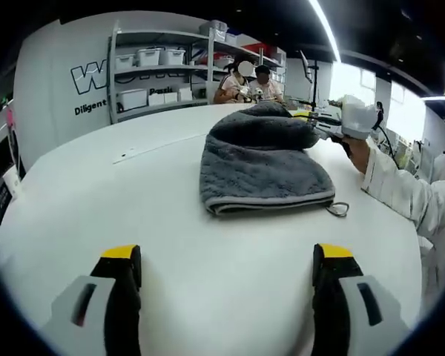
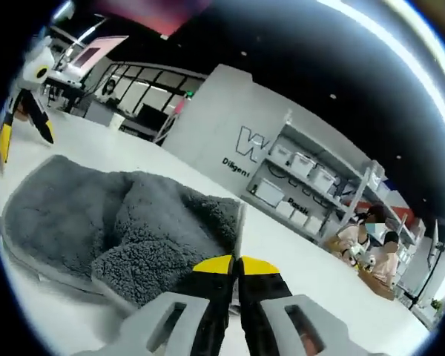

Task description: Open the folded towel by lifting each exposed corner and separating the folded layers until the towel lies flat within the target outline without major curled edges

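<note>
On the white table [image 1: 133, 215] our right gripper [image 2: 236, 261] was clamped on a corner of the grey towel [image 1: 263, 163], left gripper [image 1: 226, 256] apart and idle nearby, so next we judged: lift and peel.

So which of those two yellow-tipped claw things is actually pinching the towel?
The right gripper: its yellow-tipped jaws are pressed together on a raised fold of the grey towel. The left gripper has its jaws spread wide above bare white table, short of the towel.
</note>
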`<state>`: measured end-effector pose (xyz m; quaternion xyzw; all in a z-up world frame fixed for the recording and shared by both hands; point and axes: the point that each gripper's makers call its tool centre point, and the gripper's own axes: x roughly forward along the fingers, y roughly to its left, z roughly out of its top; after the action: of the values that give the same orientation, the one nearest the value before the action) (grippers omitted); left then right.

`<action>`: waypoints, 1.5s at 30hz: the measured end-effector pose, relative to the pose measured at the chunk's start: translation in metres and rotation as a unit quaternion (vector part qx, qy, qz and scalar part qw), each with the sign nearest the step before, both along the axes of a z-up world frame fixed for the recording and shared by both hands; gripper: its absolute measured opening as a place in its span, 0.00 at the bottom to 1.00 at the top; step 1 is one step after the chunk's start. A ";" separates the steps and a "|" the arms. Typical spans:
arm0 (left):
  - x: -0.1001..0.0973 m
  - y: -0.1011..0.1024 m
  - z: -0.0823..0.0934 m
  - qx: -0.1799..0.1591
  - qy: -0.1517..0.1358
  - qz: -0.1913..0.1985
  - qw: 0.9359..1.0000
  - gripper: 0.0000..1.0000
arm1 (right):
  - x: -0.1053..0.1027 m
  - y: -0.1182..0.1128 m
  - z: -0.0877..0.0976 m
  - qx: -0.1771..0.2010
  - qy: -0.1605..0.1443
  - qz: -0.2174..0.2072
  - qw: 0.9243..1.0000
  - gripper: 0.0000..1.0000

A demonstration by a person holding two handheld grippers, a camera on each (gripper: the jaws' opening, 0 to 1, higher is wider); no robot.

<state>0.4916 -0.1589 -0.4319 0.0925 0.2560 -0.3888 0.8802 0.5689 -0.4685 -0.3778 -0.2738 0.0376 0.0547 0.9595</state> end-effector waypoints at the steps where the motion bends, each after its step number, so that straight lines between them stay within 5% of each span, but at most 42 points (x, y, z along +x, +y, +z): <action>1: 0.000 0.000 0.000 0.000 0.000 0.000 1.000 0.95 | 0.001 -0.001 -0.002 0.002 0.004 -0.001 1.000 0.00; 13: 0.000 0.000 -0.001 0.003 0.001 0.000 1.000 0.95 | 0.005 -0.016 -0.021 0.054 0.045 -0.013 0.997 0.00; 31: -0.001 -0.002 -0.002 0.003 0.002 -0.003 1.000 0.95 | -0.010 -0.066 -0.005 0.121 0.023 -0.114 0.986 0.68; 37: 0.000 -0.002 -0.002 0.002 0.004 -0.001 1.000 0.95 | -0.018 -0.073 0.004 0.139 0.018 -0.126 0.982 0.75; 41: 0.000 -0.001 -0.002 0.001 0.004 0.000 1.000 0.95 | -0.024 -0.080 0.008 0.139 0.018 -0.137 0.981 0.69; 45: 0.000 -0.001 -0.002 0.001 0.004 -0.001 1.000 0.95 | -0.029 -0.083 0.018 0.164 0.005 -0.133 0.977 0.73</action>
<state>0.4919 -0.1603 -0.4341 0.0924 0.2600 -0.3896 0.8787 0.5395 -0.5518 -0.3603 -0.1047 0.0693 -0.0665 0.9899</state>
